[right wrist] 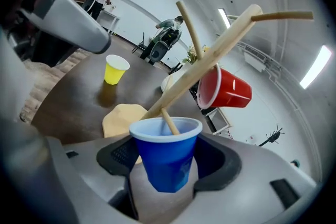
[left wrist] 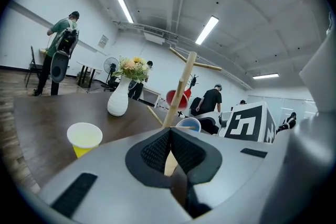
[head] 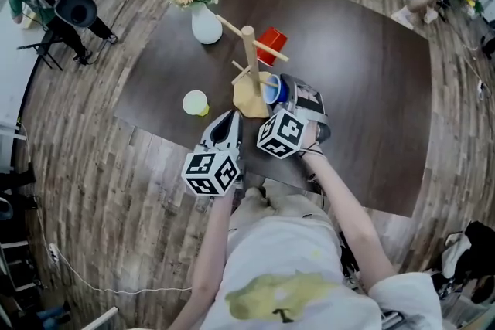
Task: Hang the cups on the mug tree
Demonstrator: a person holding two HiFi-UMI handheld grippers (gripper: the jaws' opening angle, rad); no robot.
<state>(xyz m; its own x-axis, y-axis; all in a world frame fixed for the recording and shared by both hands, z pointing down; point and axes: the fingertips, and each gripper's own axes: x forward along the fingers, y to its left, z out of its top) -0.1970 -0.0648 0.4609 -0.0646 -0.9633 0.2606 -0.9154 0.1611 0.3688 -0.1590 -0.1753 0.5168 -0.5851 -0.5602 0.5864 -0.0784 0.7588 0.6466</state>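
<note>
Your right gripper [right wrist: 169, 162] is clamping the blue plastic cup [right wrist: 163, 144] over a peg [right wrist: 169, 122] of the wooden mug tree [right wrist: 210, 55] (left gripper [left wrist: 170, 152] jaws together)

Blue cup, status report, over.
Left gripper shut, empty. Right gripper shut on blue cup, mug tree peg inside its mouth. Red cup hung; yellow cup on table. Nothing blocking.

No text, brand or number can be read anywhere. The left cube [head: 210, 172] and the right cube [head: 280, 134] bear only black-and-white square marker patterns, not letters or digits. A small notice [left wrist: 103, 41] hangs on the far wall at 10 o'clock in the left gripper view, but its print is too small to read.
</note>
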